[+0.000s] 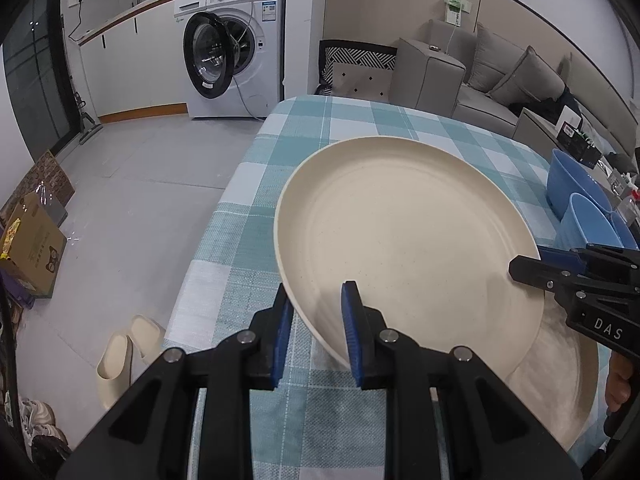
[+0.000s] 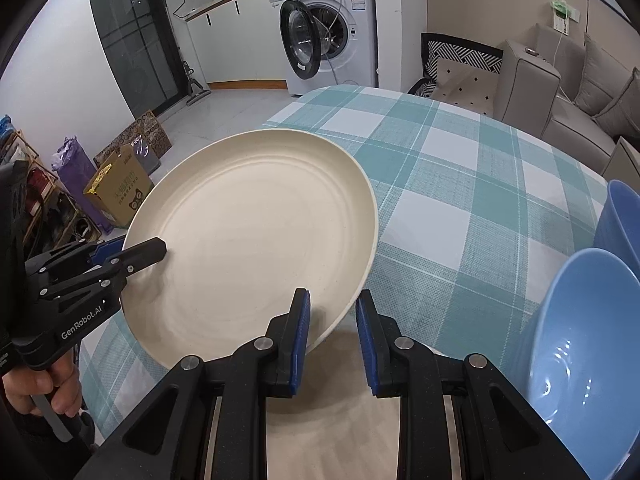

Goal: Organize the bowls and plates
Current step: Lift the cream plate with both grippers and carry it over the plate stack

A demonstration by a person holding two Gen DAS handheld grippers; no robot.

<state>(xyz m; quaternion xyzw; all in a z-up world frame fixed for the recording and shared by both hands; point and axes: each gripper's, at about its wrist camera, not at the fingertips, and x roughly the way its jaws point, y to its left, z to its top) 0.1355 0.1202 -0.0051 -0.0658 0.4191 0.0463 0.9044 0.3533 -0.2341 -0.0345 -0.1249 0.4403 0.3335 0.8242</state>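
- Above the checked surface point(image 1: 248, 208), a cream plate point(image 1: 400, 232) is held tilted, lifted off a second cream plate point(image 1: 568, 380) lying flat.
- Left gripper point(image 1: 318, 332) has its jaws clamped on the plate's near rim.
- Right gripper point(image 2: 332, 336) likewise pinches the opposite rim.
- Blue bowls point(image 2: 576, 340) stand just beside, on the right.

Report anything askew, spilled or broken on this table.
Nothing spilled or damaged. The cream plate is tilted, but only because the left gripper and right gripper clamp its rim, lifting it above a second plate. Blue bowls sit beside.
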